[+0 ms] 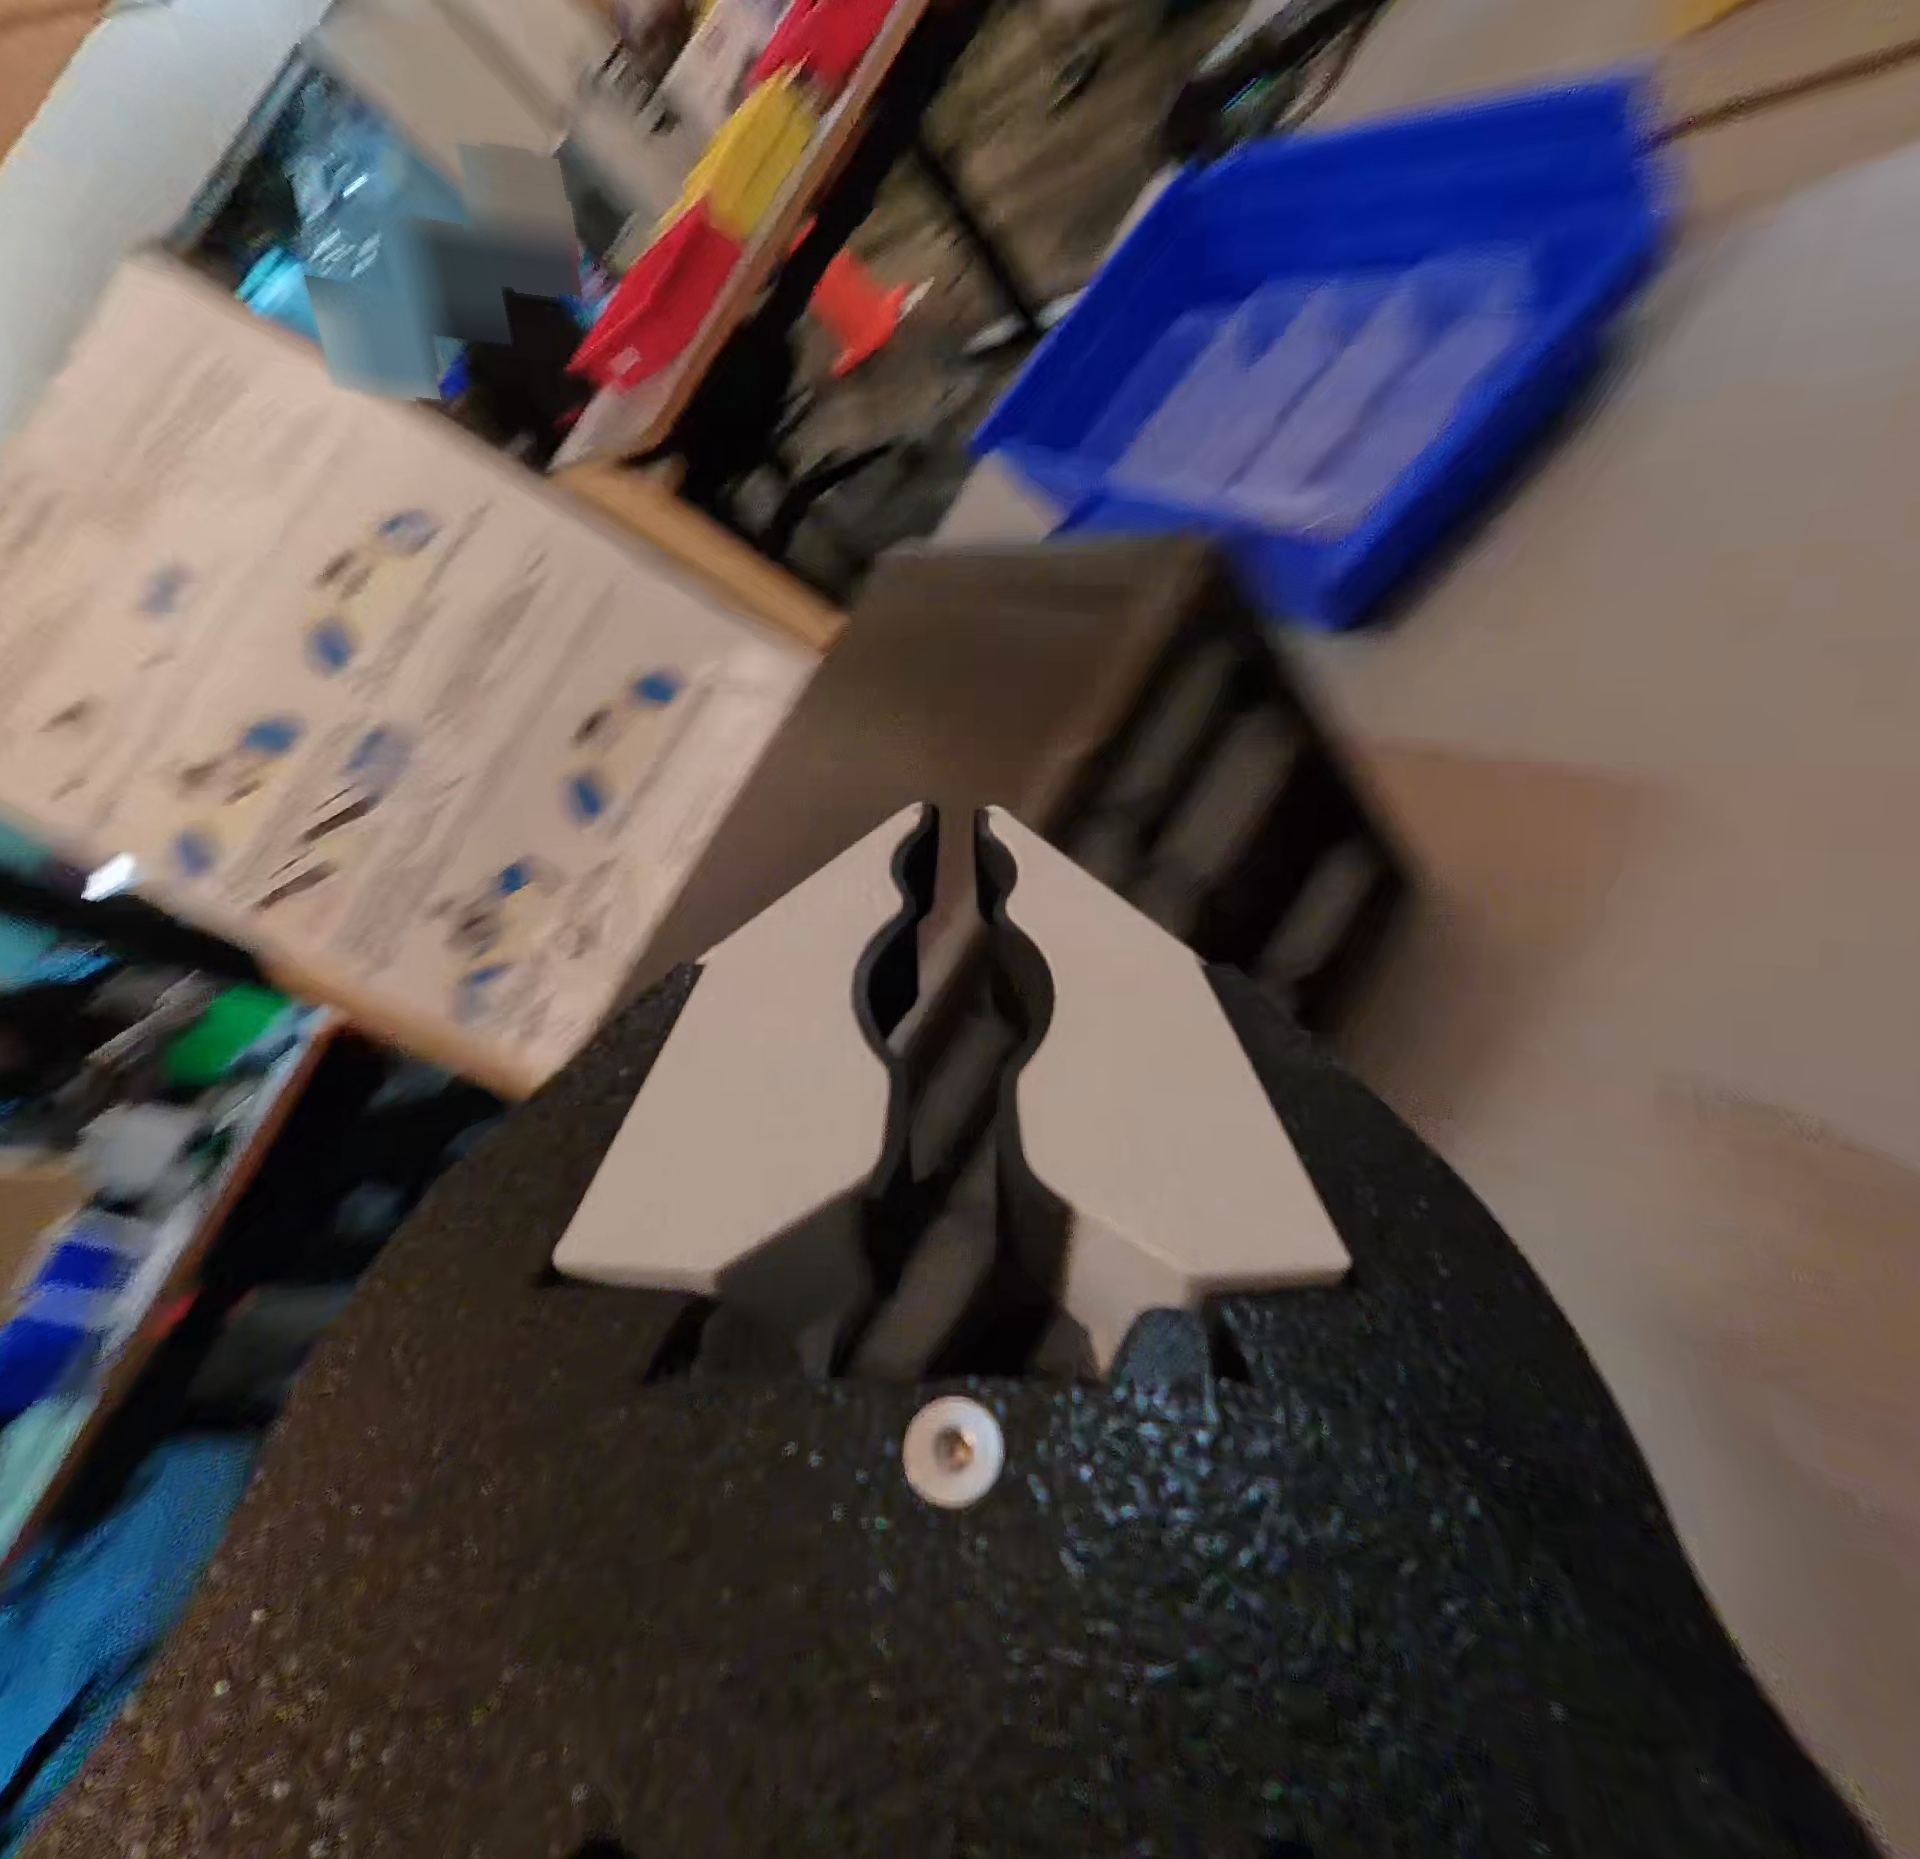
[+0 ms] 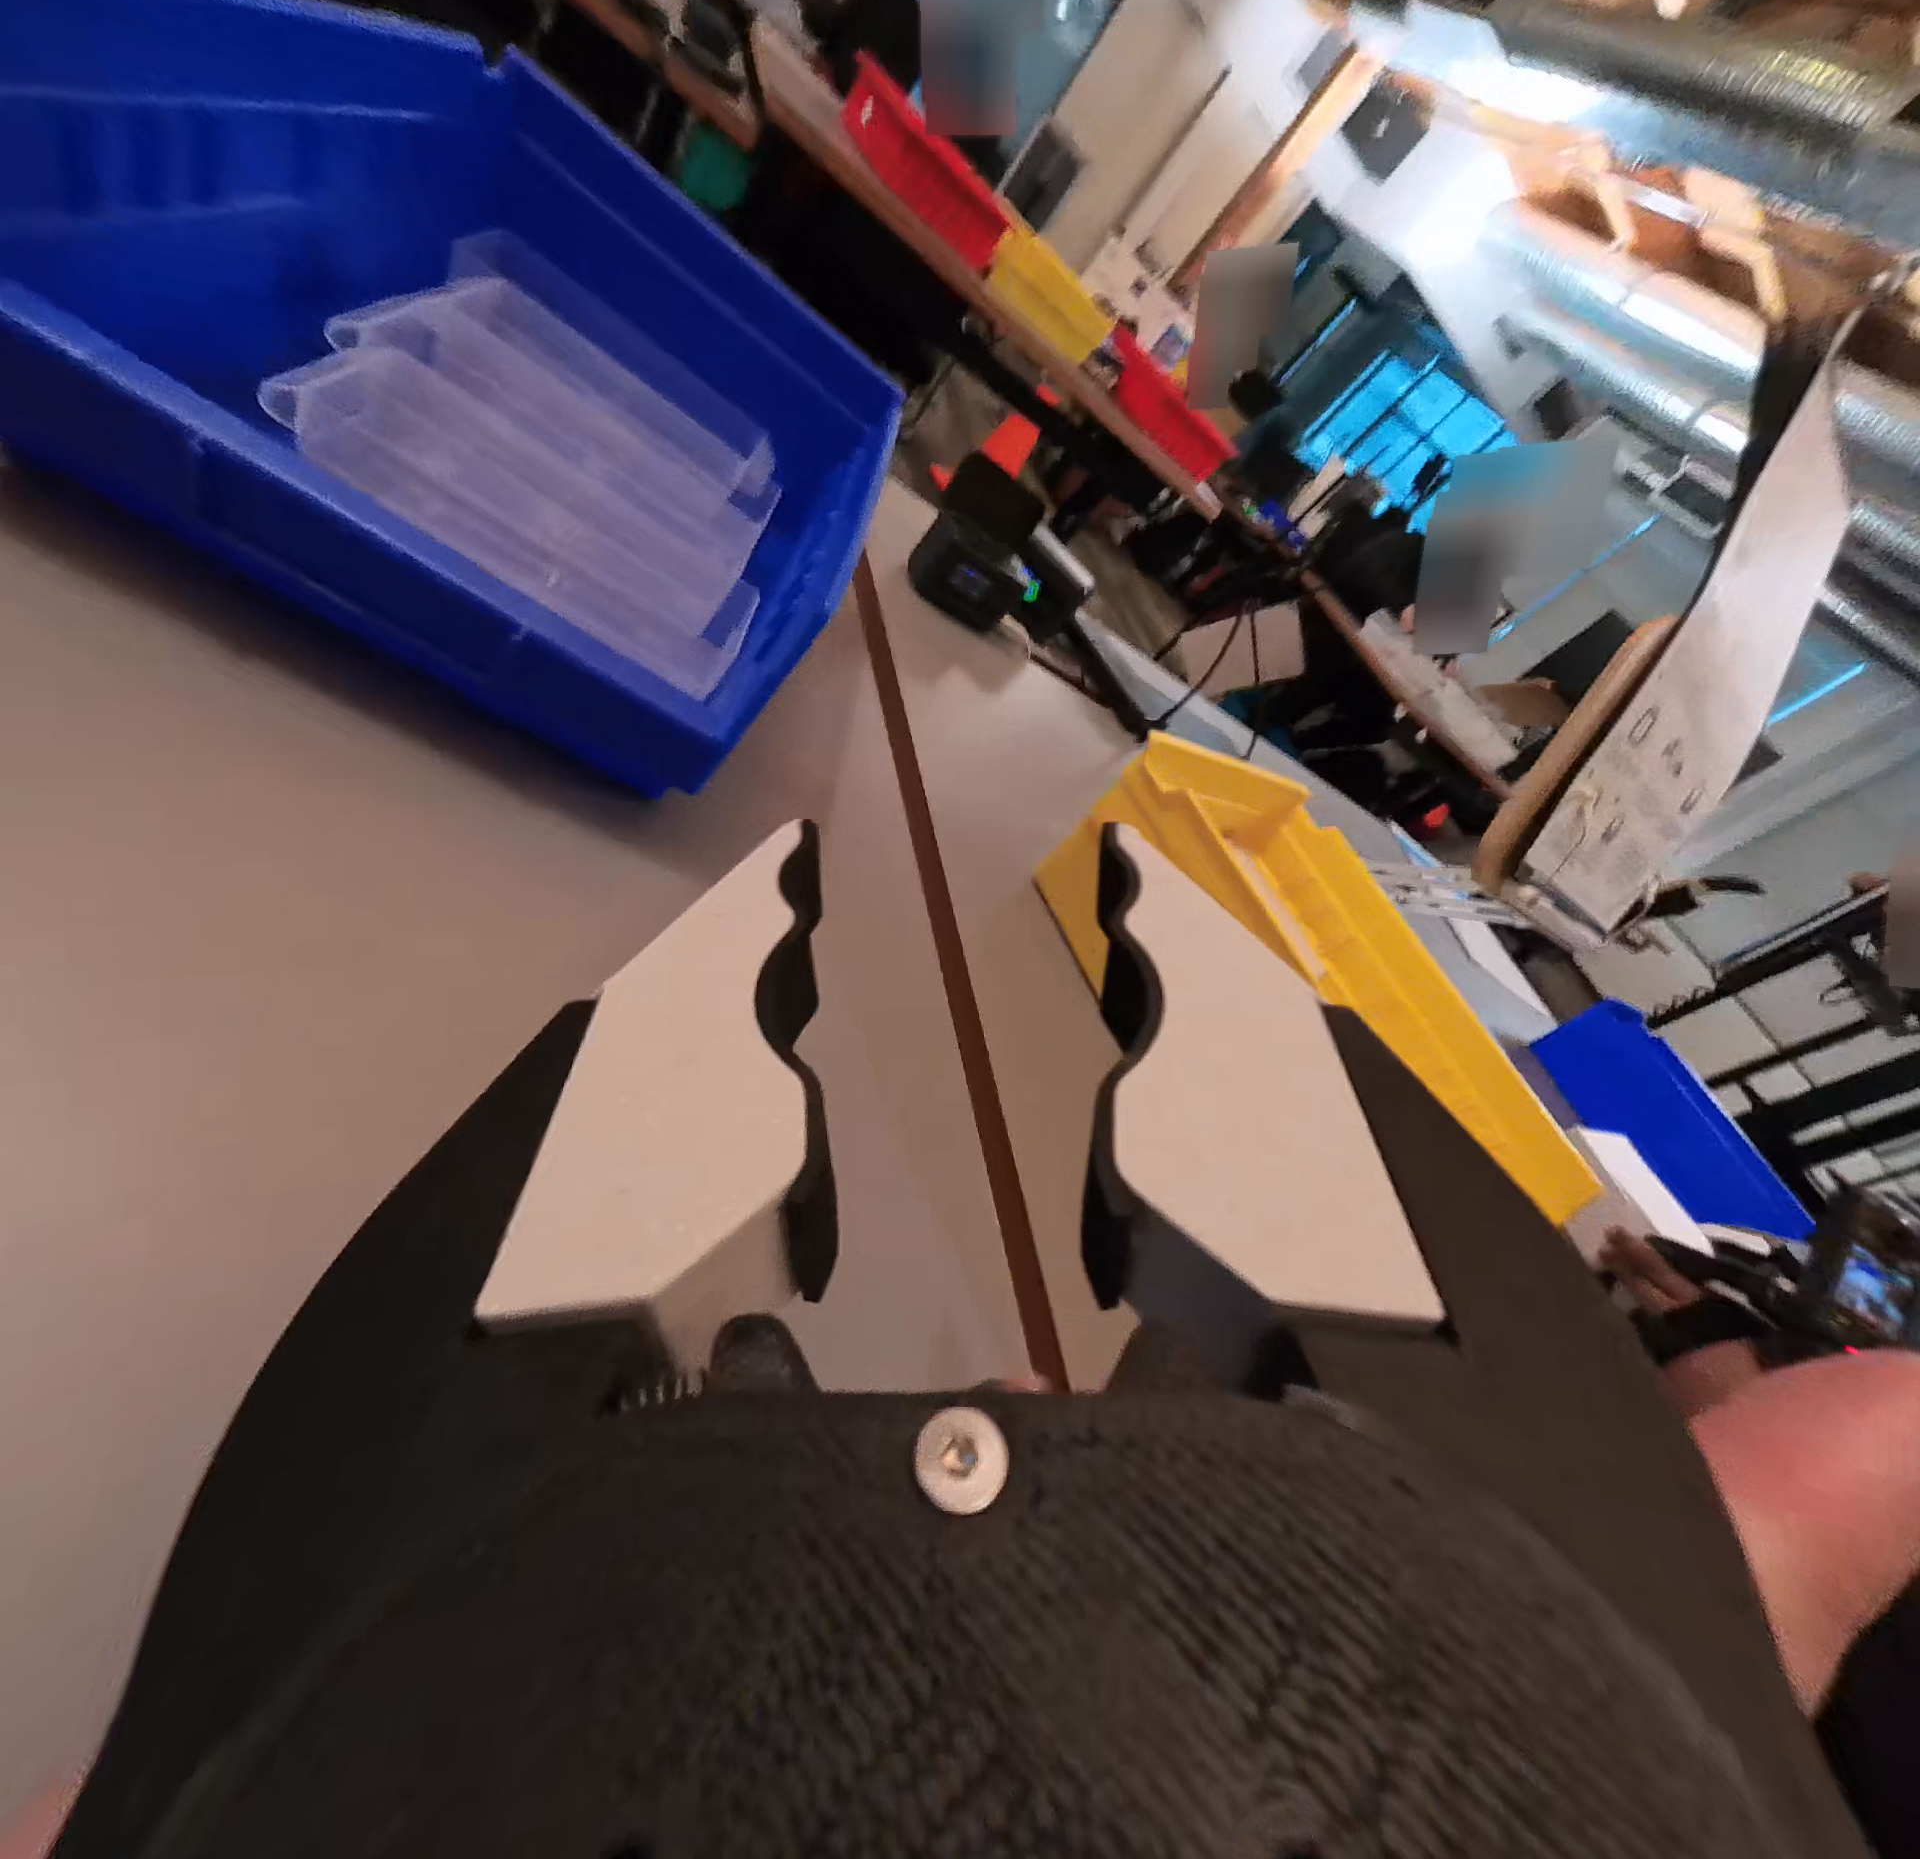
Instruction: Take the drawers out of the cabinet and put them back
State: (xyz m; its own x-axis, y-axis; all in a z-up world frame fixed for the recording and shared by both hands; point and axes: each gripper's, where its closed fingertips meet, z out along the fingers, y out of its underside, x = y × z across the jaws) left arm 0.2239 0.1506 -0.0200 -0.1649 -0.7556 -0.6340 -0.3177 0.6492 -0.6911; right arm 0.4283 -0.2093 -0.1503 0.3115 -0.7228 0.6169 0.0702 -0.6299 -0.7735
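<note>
From the left wrist: left gripper (image 1: 956, 843) fingers pinched narrow, apparently on the smooth wall of the boxy dark-grey cabinet (image 1: 987, 666), with slots blurred but seemingly empty. From the right wrist: right gripper (image 2: 958, 843) fingers wide and empty over the matte table (image 2: 312, 874). Clear, thin-walled plastic drawers (image 2: 520, 438) out in the glossy blue bin (image 2: 727, 687); probably removal mostly done, return still ahead.
</note>
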